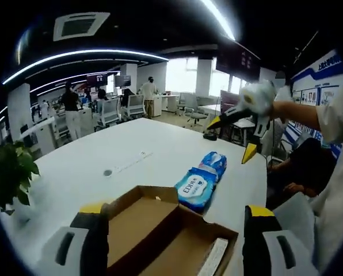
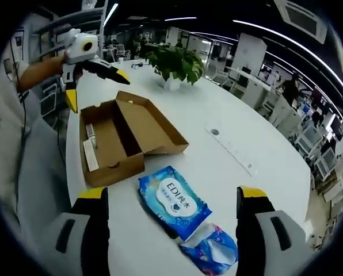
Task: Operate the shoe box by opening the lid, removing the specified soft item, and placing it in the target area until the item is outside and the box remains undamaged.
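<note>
**Wipes out, box open**

Both grippers' jaws spread wide, holding nothing. Right gripper [image 2: 170,221] hovers over the blue wipes pack [image 2: 174,201] lying on the white surface [image 2: 240,121], just beside the opened shoe box [image 2: 122,135]. Left gripper [image 1: 174,241] hangs above the box; potted plant [image 2: 177,63] beyond.

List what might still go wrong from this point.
The blue wipes pack lies outside the open shoe box, beside a second blue pack lying near the table edge, so a nudge might drop it. Both tongs, left and right, are open; lowering them carelessly may dent the cardboard lid.
</note>
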Action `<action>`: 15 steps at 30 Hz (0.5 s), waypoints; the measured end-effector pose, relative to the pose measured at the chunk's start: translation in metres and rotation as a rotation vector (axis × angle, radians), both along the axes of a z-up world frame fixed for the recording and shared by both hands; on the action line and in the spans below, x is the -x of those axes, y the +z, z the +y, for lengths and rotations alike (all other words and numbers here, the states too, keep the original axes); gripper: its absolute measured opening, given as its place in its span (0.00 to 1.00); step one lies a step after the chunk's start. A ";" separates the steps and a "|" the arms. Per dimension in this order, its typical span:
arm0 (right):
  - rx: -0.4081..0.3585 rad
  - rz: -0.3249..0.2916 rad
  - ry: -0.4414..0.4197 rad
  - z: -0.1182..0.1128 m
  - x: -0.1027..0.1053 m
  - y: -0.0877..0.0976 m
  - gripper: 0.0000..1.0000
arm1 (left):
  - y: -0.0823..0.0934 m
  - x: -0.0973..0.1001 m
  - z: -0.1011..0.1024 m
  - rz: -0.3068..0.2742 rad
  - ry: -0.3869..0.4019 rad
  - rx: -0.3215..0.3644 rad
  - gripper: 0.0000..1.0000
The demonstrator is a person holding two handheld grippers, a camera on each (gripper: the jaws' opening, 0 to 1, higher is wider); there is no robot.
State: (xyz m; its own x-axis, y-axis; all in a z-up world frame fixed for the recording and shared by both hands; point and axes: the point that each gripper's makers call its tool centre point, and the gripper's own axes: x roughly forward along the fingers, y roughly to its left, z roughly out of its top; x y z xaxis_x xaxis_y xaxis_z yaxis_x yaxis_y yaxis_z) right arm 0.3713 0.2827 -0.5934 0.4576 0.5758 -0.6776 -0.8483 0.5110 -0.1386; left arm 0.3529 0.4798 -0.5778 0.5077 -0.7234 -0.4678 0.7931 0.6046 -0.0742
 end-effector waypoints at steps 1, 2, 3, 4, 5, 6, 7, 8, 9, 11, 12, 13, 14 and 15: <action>-0.003 0.000 0.010 0.004 0.000 0.000 0.87 | 0.001 0.001 0.003 -0.005 0.003 0.003 1.00; -0.006 0.000 0.017 0.008 0.001 0.000 0.87 | 0.001 0.003 0.007 -0.010 0.007 0.003 1.00; -0.008 0.000 0.026 0.012 0.001 0.000 0.88 | 0.001 0.004 0.011 -0.012 0.012 0.005 1.00; -0.009 0.000 0.033 0.015 0.002 0.000 0.88 | 0.001 0.006 0.015 -0.010 0.018 0.003 1.00; -0.012 0.002 0.043 0.020 0.002 0.000 0.88 | 0.001 0.007 0.019 -0.013 0.022 0.002 1.00; -0.012 0.006 0.051 0.024 0.003 0.000 0.87 | 0.000 0.009 0.023 -0.015 0.029 0.002 1.00; -0.012 0.008 0.057 0.027 0.004 -0.001 0.87 | 0.000 0.010 0.026 -0.014 0.032 0.002 1.00; -0.014 0.009 0.067 0.031 0.005 -0.001 0.86 | -0.001 0.013 0.031 -0.016 0.033 0.001 1.00; -0.017 0.011 0.081 0.035 0.005 -0.001 0.85 | -0.001 0.015 0.034 -0.021 0.033 -0.002 1.00; -0.021 0.018 0.102 0.044 0.008 -0.002 0.85 | -0.004 0.020 0.042 -0.027 0.039 -0.014 1.00; -0.022 0.024 0.118 0.050 0.010 -0.004 0.84 | -0.005 0.021 0.046 -0.025 0.042 -0.017 1.00; -0.023 0.032 0.137 0.054 0.013 -0.006 0.84 | -0.007 0.022 0.049 -0.022 0.047 -0.021 1.00; -0.023 0.040 0.159 0.060 0.016 -0.008 0.83 | -0.008 0.024 0.054 -0.022 0.053 -0.021 1.00; -0.020 0.043 0.174 0.064 0.017 -0.010 0.82 | -0.008 0.026 0.057 -0.024 0.058 -0.020 1.00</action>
State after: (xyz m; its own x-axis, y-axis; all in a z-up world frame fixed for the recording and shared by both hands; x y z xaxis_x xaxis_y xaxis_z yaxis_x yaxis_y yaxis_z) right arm 0.3538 0.3471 -0.6031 0.3206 0.6575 -0.6818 -0.9292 0.3579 -0.0917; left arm 0.3270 0.5373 -0.5857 0.5595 -0.6830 -0.4695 0.7582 0.6506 -0.0430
